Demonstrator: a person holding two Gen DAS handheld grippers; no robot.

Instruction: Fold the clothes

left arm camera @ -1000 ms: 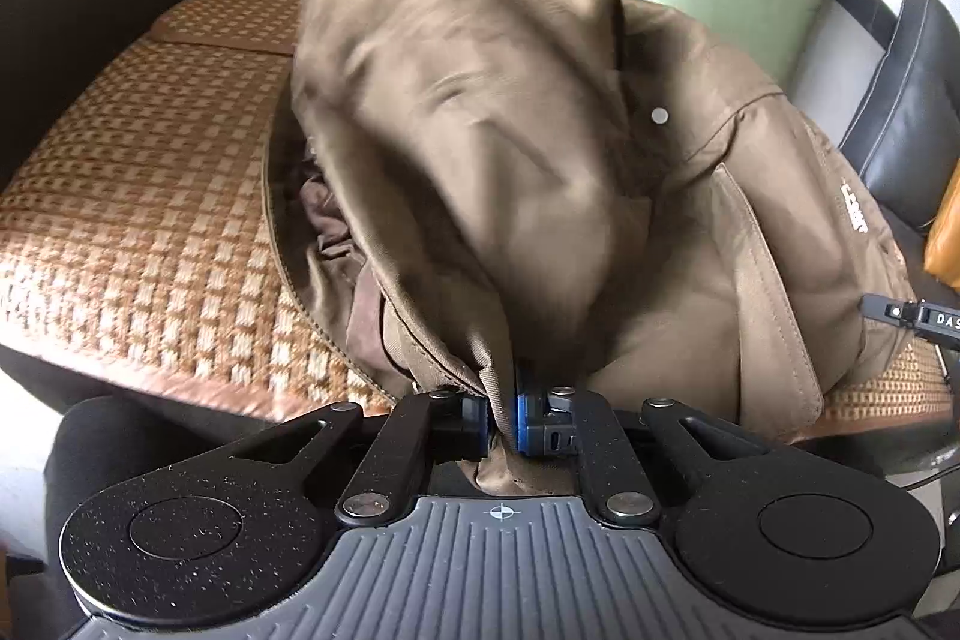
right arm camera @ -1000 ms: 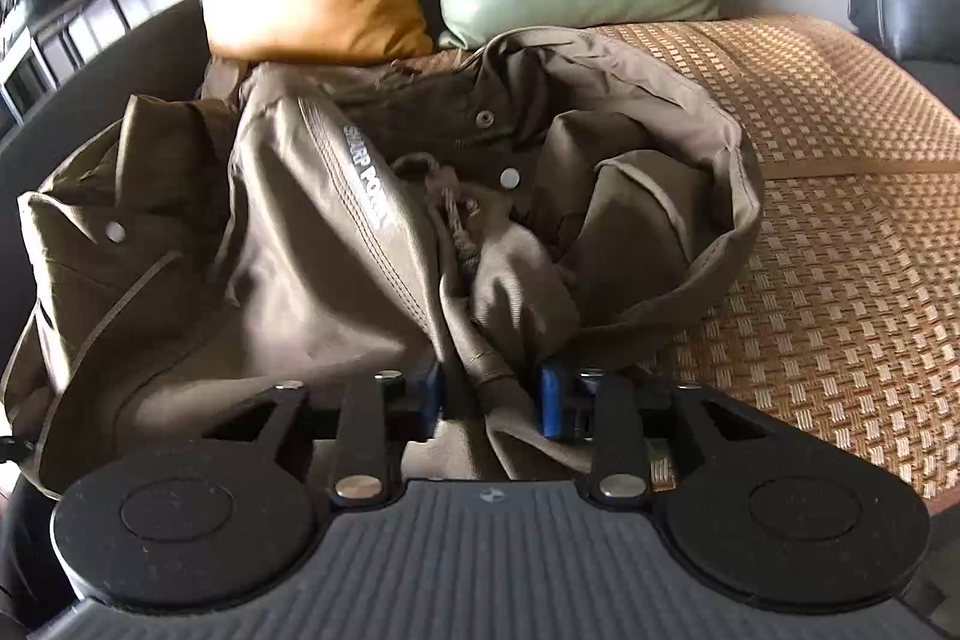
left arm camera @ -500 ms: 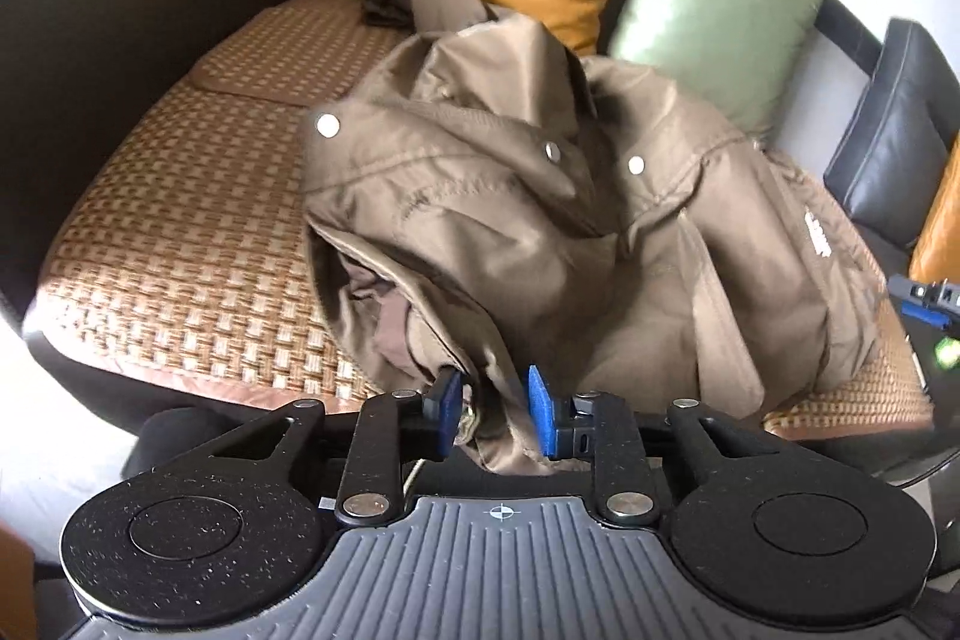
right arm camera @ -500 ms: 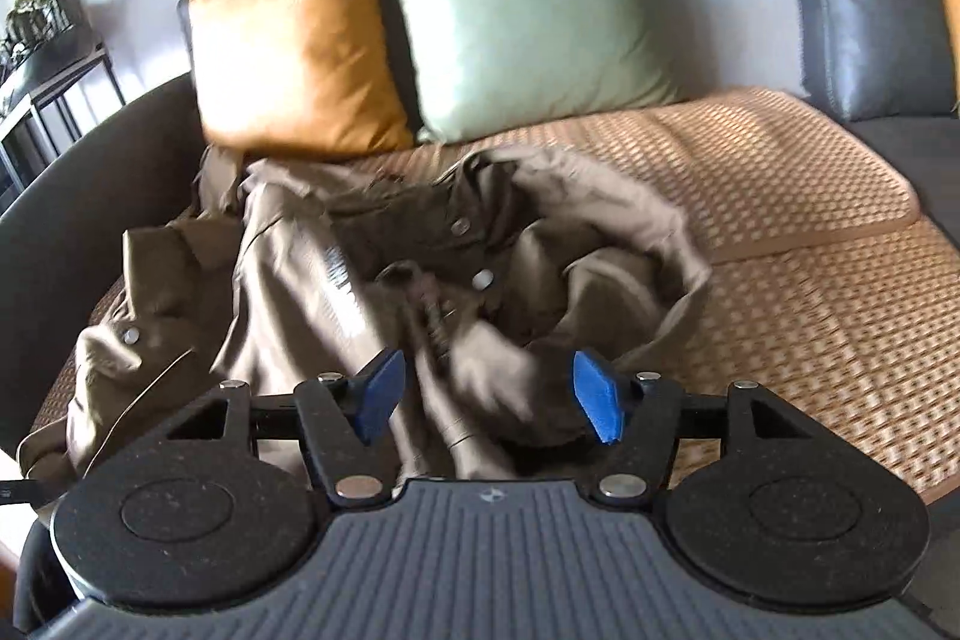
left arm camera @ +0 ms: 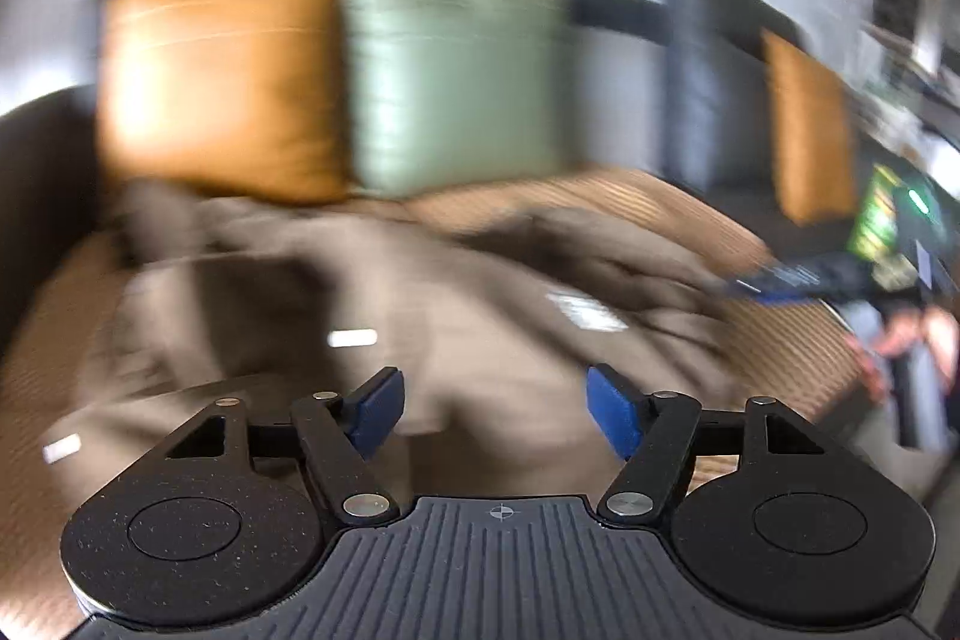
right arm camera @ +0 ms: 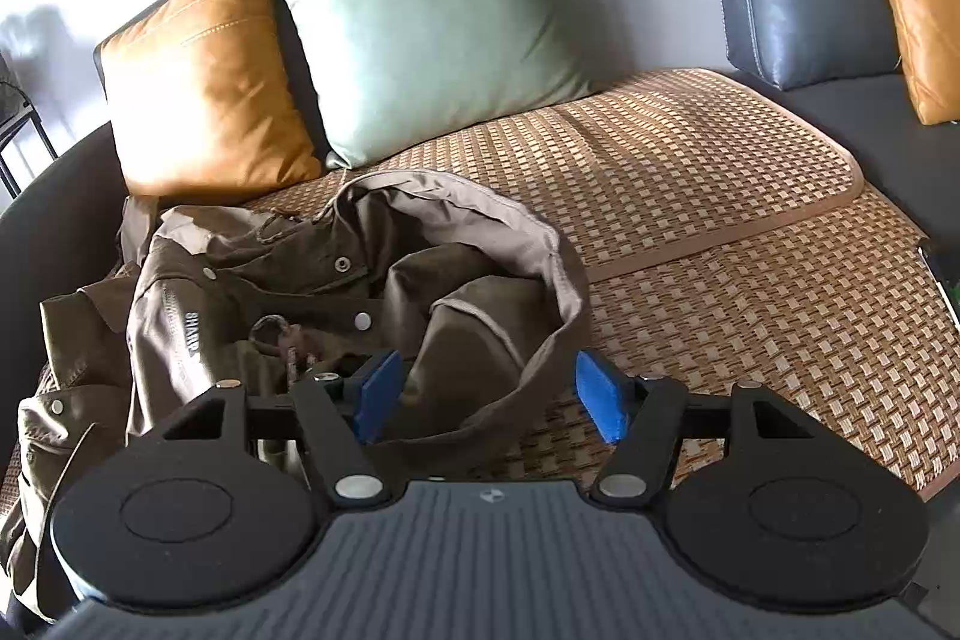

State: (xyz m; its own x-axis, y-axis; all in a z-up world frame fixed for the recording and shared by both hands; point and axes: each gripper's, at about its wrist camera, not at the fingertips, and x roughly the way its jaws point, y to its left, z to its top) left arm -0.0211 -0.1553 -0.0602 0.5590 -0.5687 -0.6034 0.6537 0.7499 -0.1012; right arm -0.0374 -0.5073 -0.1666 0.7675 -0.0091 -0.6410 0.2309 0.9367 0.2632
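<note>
While crumpled on mat, brown jacket, white "SHARP" lettering

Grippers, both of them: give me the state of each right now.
Left gripper: jaws opening, nothing between them, above the brown jacket.
Right gripper: open, holding nothing; the jacket's hood lies loose beyond the jaws.

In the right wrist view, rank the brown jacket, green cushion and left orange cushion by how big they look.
1. brown jacket, nearest the camera, so its lead is unsure.
2. green cushion.
3. left orange cushion, partly overlapped by the green one.
</note>
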